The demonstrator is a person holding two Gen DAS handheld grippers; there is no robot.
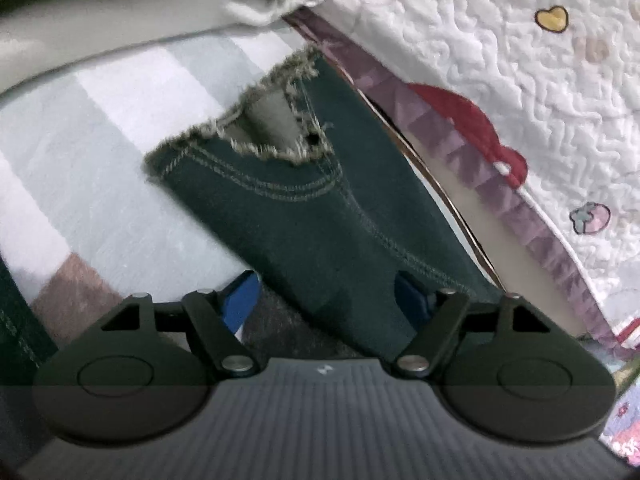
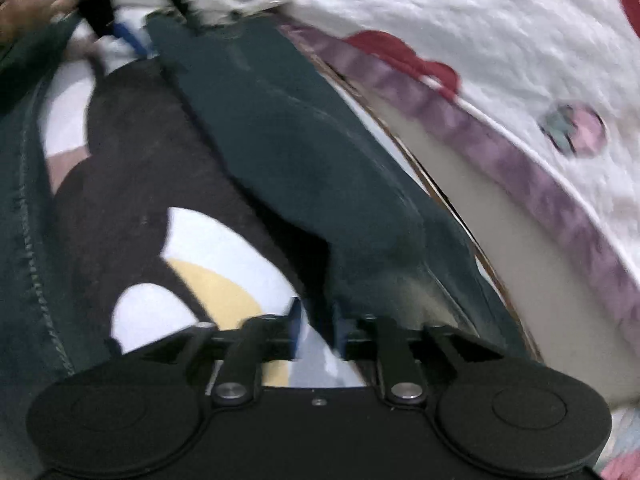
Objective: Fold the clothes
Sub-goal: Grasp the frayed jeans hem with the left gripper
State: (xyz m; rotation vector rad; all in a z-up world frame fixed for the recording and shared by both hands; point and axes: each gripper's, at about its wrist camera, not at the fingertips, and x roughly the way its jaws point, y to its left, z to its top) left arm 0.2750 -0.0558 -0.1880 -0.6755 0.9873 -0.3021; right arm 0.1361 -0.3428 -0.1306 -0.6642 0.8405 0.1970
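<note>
Dark teal denim shorts with frayed hems (image 1: 320, 216) lie on a checked sheet (image 1: 80, 152). In the left wrist view my left gripper (image 1: 326, 300) stands wide, its blue fingers (image 1: 240, 304) on either side of the denim, which passes between them; whether they pinch it is unclear. In the right wrist view my right gripper (image 2: 318, 324) is nearly closed, its blue fingers (image 2: 296, 320) pinching a fold of the same denim (image 2: 304, 152). The far end of the shorts reaches the other gripper and a hand (image 2: 24, 4) at top left.
A white quilt with red bows, a yellow heart and strawberries (image 1: 520, 80) with a purple border lies on the right. A white bed rail (image 2: 480, 208) runs between it and the shorts. A black, white and yellow print (image 2: 192, 264) lies under the right gripper.
</note>
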